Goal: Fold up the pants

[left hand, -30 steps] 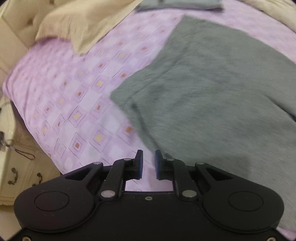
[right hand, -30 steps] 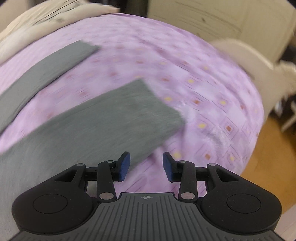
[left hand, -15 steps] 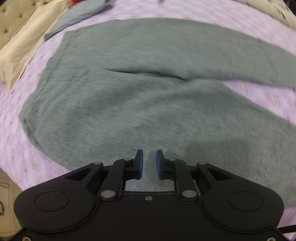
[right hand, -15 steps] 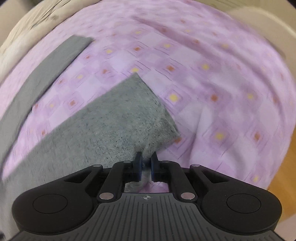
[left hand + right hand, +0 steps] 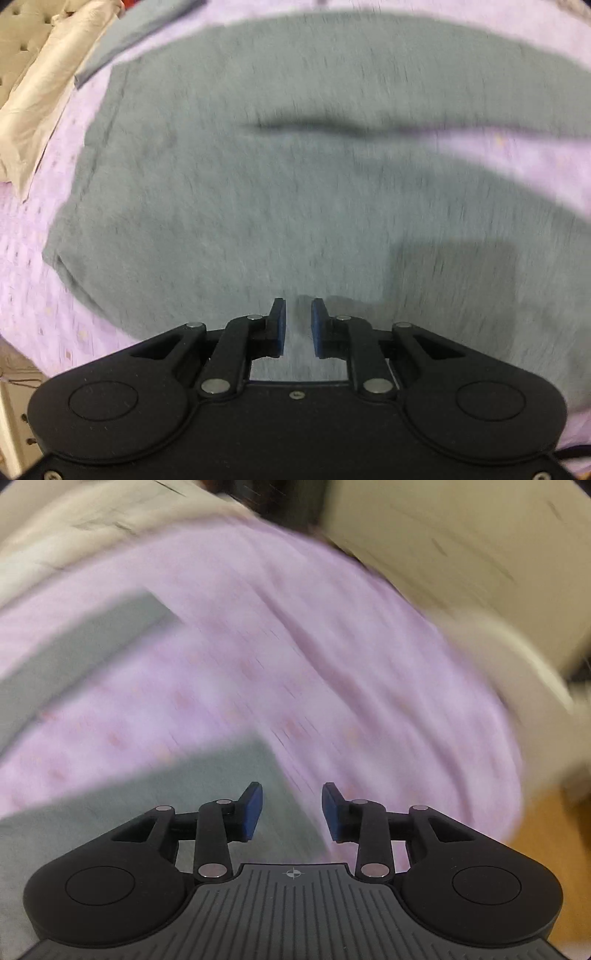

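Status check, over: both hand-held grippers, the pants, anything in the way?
Left hand-held gripper slightly open, empty, over pants. Right hand-held gripper opening, empty, at leg end. Nothing in the way.

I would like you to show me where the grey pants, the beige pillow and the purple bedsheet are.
grey pants (image 5: 258,192): left wrist view, on the upper body of the fabric.
beige pillow (image 5: 44,96): left wrist view, on its middle.
purple bedsheet (image 5: 295,646): right wrist view, on a bare part.

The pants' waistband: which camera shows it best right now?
Left wrist view: the waistband runs down the left edge of the spread grey pants, blurred but whole. The right wrist view shows only the leg ends, none of it.
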The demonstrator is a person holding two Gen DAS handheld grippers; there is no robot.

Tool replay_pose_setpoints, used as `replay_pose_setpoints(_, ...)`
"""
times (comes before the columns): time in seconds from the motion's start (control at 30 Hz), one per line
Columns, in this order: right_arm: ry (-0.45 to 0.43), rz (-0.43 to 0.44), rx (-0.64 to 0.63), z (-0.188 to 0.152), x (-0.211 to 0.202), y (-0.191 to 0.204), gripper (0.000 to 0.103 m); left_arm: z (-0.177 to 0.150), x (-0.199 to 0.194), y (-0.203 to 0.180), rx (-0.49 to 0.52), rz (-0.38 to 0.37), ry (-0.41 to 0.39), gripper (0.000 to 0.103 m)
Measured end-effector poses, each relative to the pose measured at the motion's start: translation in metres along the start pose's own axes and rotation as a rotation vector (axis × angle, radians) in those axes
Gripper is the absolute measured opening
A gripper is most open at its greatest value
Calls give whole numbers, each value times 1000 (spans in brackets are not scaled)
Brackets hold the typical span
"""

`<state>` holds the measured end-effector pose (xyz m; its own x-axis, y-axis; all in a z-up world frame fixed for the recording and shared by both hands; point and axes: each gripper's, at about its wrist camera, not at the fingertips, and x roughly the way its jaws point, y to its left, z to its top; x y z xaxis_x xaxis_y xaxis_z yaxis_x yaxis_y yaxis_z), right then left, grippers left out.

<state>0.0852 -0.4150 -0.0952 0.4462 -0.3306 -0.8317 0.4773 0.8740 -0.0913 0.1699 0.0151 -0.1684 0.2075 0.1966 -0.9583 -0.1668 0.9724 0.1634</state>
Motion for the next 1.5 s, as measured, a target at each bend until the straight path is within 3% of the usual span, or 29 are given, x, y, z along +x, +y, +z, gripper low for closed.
replay_pose_setpoints(0.17,-82,309,-390,56,10,84,39,51,2,2,-8,-10,-53,23)
replay_pose_setpoints(0.3,-74,485,-690,97,41,171,39,91,17,4,-55,-44,-59,23)
replay_pose_setpoints(0.37,-69,530,-796,110,57,211,39,111,25,2,-74,-61,-55,24)
replay_pose_setpoints(0.5,-82,538,-972,131,86,271,39,132,42,-1,-70,-52,-37,24)
replay_pose_setpoints(0.67,-51,529,-1067,150,126,315,39,143,85,4,-18,-69,63,24)
replay_pose_setpoints(0.93,33,551,-1359,147,168,362,40,138,91,-7,89,-61,21,19)
replay_pose_setpoints(1.07,130,592,-1323,163,179,369,50,129,87,-17,94,-57,6,16)
replay_pose_setpoints(1.17,165,510,-1232,165,183,371,66,128,87,-19,92,-61,10,15)
replay_pose_setpoints(1.2,172,494,-1231,164,182,373,61,131,84,-17,88,-66,14,15)
replay_pose_setpoints(1.27,251,571,-1220,166,178,374,10,135,82,-11,73,-81,22,16)
replay_pose_setpoints(1.33,324,601,-1158,166,173,370,5,140,80,-4,40,-99,29,18)
replay_pose_setpoints(1.5,159,621,-1279,132,120,338,5,162,51,12,-46,-135,-39,19)
